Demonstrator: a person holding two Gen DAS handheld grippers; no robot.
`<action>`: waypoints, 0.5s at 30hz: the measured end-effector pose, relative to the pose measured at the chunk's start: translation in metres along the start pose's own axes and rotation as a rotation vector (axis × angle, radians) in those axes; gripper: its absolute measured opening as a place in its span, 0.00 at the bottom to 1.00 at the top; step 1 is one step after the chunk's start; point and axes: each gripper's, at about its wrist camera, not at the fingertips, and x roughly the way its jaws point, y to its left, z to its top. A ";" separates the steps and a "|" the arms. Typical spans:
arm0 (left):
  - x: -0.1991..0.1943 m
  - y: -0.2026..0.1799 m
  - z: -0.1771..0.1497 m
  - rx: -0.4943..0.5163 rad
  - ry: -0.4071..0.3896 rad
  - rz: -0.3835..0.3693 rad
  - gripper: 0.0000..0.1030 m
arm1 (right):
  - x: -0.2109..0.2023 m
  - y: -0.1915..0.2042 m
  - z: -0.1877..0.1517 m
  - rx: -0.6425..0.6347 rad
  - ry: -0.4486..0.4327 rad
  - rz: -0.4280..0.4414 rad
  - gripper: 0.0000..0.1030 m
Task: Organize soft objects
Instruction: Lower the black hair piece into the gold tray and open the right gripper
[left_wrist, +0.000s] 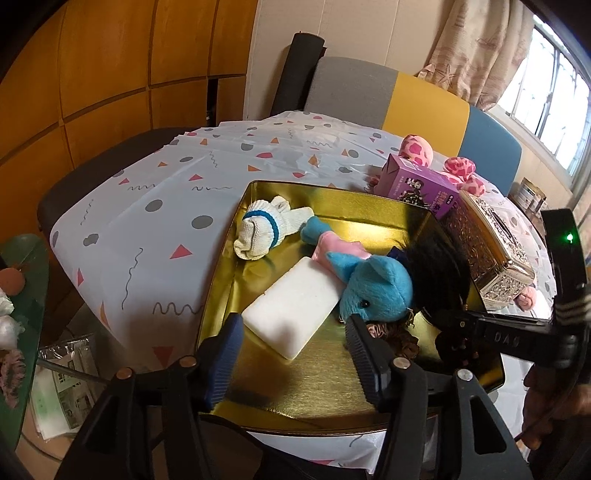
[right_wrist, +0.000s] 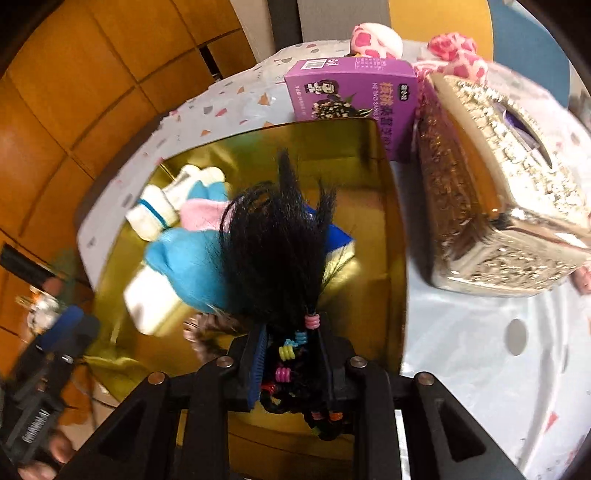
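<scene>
Now right tongs (right_wrist: 291, 354) around black hairpiece (right_wrist: 277, 236), over gold tin (right_wrist: 391, 206).

tray (left_wrist: 258, 192): glove (left_wrist: 266, 225), plush (left_wrist: 369, 288), sponge (left_wrist: 291, 310) inside | box (left_wrist: 417, 184) behind

The purple box (right_wrist: 354, 90) carries a barcode and Chinese characters (too blurred to read); nothing else is legible.
</scene>
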 end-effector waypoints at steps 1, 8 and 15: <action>0.000 0.000 0.000 0.001 -0.001 0.001 0.61 | 0.000 -0.001 -0.002 -0.010 -0.006 -0.025 0.26; 0.000 -0.008 -0.001 0.026 -0.001 0.022 0.68 | -0.004 0.001 -0.008 -0.083 -0.047 -0.141 0.33; -0.001 -0.008 0.000 0.031 -0.005 0.055 0.70 | -0.010 0.003 -0.009 -0.093 -0.082 -0.140 0.40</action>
